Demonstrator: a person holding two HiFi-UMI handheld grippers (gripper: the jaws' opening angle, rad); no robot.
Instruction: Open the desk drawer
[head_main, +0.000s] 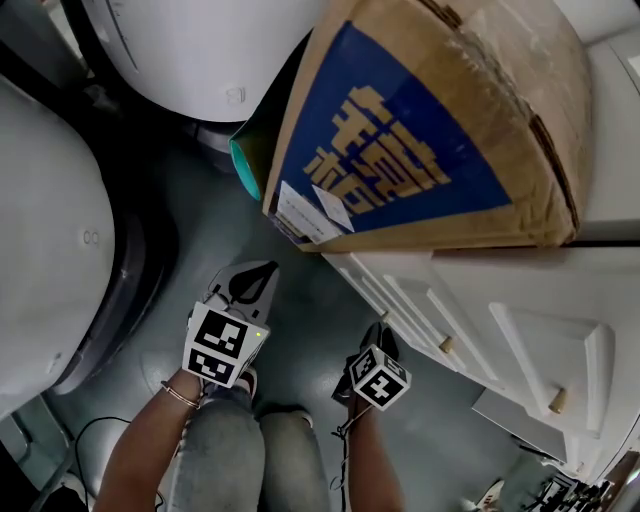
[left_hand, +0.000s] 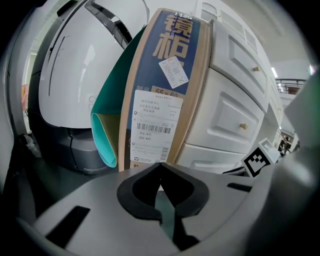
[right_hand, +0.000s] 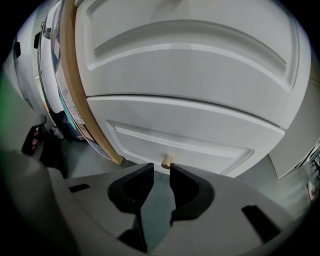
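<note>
**Right gripper lines up with the drawer knob**

The right gripper (right_hand: 161, 167) points down at the white drawer (right_hand: 200, 142), low on the desk front. Its fingers (right_hand: 187, 185) are apart. The little wooden knob (right_hand: 166, 161) sits just past their tips, not touched yet, so they can likely close on it and pull. The left gripper (left_hand: 160, 167) waits beside it with its fingers (left_hand: 140, 192) together on nothing. It faces the big cardboard box (left_hand: 160, 90) that leans on the desk.
</note>
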